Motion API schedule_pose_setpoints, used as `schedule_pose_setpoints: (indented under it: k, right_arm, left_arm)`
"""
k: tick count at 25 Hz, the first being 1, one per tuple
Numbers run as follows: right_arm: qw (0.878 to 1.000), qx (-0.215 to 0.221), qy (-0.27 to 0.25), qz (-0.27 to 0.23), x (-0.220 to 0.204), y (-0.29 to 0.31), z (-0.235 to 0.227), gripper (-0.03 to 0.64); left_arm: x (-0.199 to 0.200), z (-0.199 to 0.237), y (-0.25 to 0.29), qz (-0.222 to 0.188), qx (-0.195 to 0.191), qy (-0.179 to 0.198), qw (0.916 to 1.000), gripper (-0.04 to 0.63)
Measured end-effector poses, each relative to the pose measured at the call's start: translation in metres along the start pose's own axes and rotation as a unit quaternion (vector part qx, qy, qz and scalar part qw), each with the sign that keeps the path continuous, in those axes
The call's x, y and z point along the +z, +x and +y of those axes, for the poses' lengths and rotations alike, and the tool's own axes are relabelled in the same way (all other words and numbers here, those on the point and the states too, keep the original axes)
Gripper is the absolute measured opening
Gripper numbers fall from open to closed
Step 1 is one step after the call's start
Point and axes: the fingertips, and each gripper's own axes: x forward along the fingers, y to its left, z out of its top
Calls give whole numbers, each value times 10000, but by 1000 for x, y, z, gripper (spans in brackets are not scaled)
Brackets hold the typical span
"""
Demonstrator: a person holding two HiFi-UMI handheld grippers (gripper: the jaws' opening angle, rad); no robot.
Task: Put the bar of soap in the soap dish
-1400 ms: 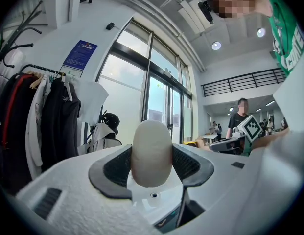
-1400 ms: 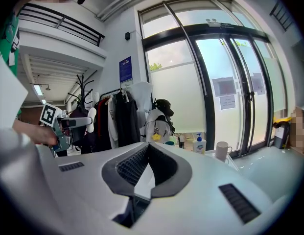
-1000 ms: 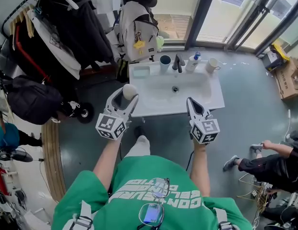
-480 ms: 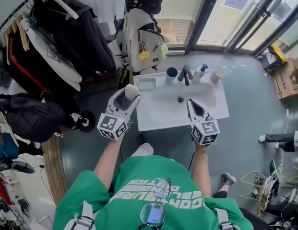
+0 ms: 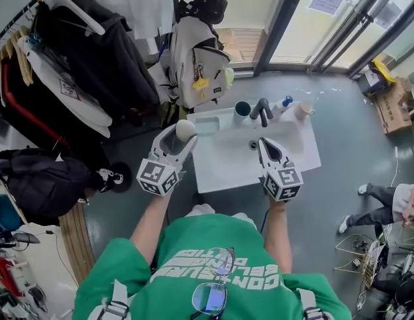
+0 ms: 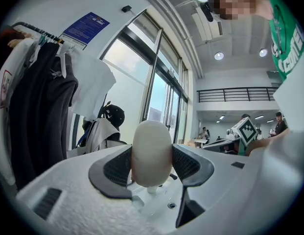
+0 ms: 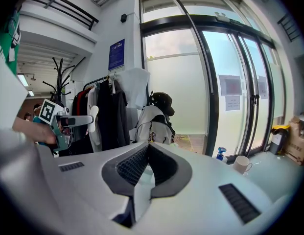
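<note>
Clamps the bar of soap (image 6: pixel 151 152) upright between the dark pads (image 6: pixel 117 166) of the left gripper (image 6: pixel 151 168), both jaws pressed against its pale, rounded sides and its top standing above them. In the head view, carries the bar of soap (image 5: pixel 185 129) at the tip of the left gripper (image 5: pixel 181 136), over the 9 o'clock edge of the white sink (image 5: pixel 293 159) and just at 8 o'clock of the soap dish (image 5: pixel 208 125); cannot tell from here how high above the rim.

Holds the right gripper (image 5: pixel 263 143) over the basin at 6 o'clock of the faucet (image 5: pixel 263 111). Brings that right gripper (image 7: pixel 148 163) fully together, pads meeting with nothing between them.

Lines up along the sink's back rim, from 9 toward 3 o'clock: soap dish, dark cup (image 5: pixel 243 109), faucet, blue-capped bottle (image 5: pixel 283 103), white mug (image 5: pixel 303 109).

Hangs a light backpack (image 5: pixel 197 59) at 12 o'clock of the soap dish, with dark coats (image 5: pixel 107 52) at 10 o'clock.
</note>
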Motion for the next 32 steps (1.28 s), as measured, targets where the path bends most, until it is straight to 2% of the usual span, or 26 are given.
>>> schedule_pose_setpoints:
  k: [13, 23, 32]
  right_arm:
    - [10000, -56, 45, 15, 3, 26, -3, 14]
    - [9996, 271, 9, 29, 11, 70, -11, 14]
    - [9986, 502, -94, 116, 20, 102, -25, 14]
  left_arm:
    - [-8, 22, 22, 75, -184, -92, 9998, 258]
    - [-10, 41, 42, 180, 2, 21, 9998, 258]
    - [-25, 51, 71, 384, 3, 119, 9992, 258]
